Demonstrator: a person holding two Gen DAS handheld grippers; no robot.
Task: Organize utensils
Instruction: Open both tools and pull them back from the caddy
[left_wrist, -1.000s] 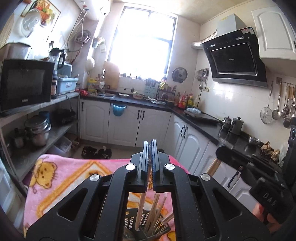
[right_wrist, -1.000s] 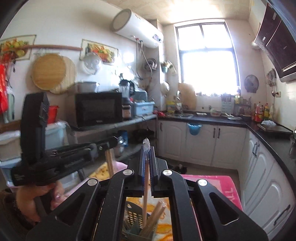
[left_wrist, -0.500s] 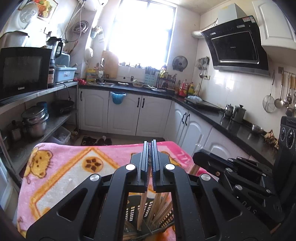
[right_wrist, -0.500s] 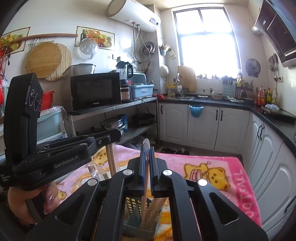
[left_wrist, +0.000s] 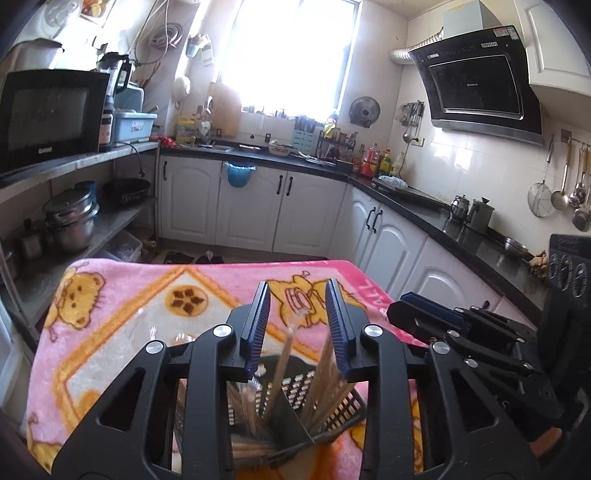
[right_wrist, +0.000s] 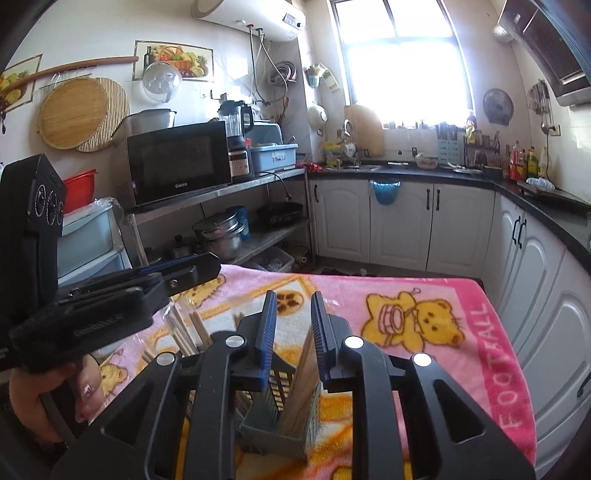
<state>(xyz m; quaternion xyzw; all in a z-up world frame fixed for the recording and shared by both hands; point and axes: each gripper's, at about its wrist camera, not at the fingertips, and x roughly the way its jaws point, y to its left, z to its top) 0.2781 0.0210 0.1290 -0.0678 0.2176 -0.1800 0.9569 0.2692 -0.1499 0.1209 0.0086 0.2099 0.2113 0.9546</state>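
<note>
Chopsticks (left_wrist: 284, 365) stand in a dark slotted utensil basket (left_wrist: 325, 413), which sits on a pink blanket with yellow bear pictures (left_wrist: 122, 321). In the left wrist view the basket has a divider wall inside; several light wooden sticks lean in the right compartment, and one stick rises, a little blurred, from the left one. The left gripper (left_wrist: 301, 328) hangs just above the basket. Its jaws are spread apart and nothing is between the blue pads, though the tip of the blurred stick reaches up into the gap without touching either pad.

The right gripper (right_wrist: 293, 330) is also over the basket (right_wrist: 273, 424), seen there from the other side. Its jaws are spread too, and they hold nothing; the wooden sticks (right_wrist: 301, 384) stand below the gap, close to the right pad. To the left of the basket more chopsticks (right_wrist: 186, 330) lie or lean near something transparent on the blanket; I cannot tell what holds them.

Each camera also shows the other gripper at the edge of the picture, and in the right wrist view the person's left hand (right_wrist: 44, 395) is wrapped around the handle. Behind the blanket there are white kitchen cabinets (right_wrist: 399, 225) and a black microwave (right_wrist: 177, 162) on a shelf.
</note>
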